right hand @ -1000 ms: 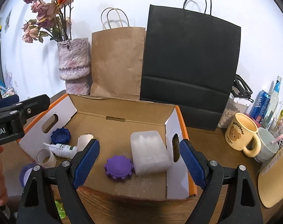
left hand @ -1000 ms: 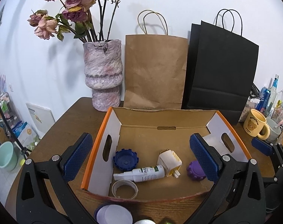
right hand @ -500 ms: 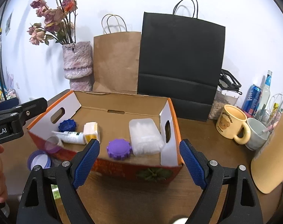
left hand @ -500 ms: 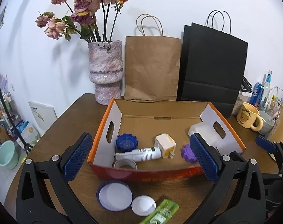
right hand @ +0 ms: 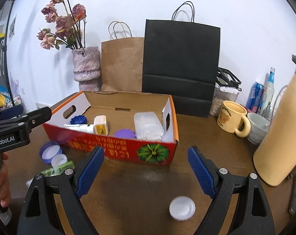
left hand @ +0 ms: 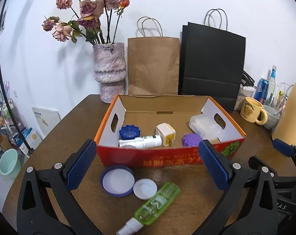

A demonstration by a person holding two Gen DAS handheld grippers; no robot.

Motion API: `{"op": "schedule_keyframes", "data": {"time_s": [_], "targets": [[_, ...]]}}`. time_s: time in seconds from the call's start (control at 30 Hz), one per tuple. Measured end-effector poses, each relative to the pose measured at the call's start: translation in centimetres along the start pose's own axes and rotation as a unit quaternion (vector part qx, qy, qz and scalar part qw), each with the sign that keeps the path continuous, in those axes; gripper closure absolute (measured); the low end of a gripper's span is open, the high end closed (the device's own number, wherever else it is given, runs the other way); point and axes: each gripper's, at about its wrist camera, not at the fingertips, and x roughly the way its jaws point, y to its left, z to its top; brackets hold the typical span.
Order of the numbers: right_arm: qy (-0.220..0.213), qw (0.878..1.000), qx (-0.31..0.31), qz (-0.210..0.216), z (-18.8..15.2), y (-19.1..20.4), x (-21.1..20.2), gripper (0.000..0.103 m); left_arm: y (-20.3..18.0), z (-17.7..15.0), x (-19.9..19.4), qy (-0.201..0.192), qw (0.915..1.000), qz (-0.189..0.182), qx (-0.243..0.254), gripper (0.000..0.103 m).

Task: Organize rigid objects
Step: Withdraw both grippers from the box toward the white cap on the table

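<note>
Both grippers held wide apart, grasping nothing.
Bare table is seen between the right gripper and the box; lids lie before the left gripper.

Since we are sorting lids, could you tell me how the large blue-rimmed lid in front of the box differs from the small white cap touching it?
The blue-rimmed lid is clearly wider than the white cap. The lid has a blue rim around a pale inside, while the cap is white all over. The lid lies nearer the red box, the cap nearer the green spray bottle. Both are round, lie open side up on the table, and are outside the box.
</note>
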Motion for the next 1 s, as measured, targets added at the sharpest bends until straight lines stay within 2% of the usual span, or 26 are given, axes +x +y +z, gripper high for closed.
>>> {"op": "schedule_keyframes", "data": {"time_s": [0.23,0.67,1.0], "targets": [[0.004,1.0,0.005,0.001,-1.6,-1.1,-1.8,0.012,-0.7,-1.8,-2.0,-0.006,1.0,-0.004,0.003,0.0],[0.04,0.999,-0.001,0.013,-5.3,-3.5,-3.8,0.012,-1.3,-5.5,-3.2,0.025,0.9996,0.0,0.013,0.0],[0.086,0.996,0.017,0.008,-6.4,-5.8,-2.4,0.012,-0.9,-6.7,-3.6,0.024,0.9996,0.0,0.017,0.0]]}}
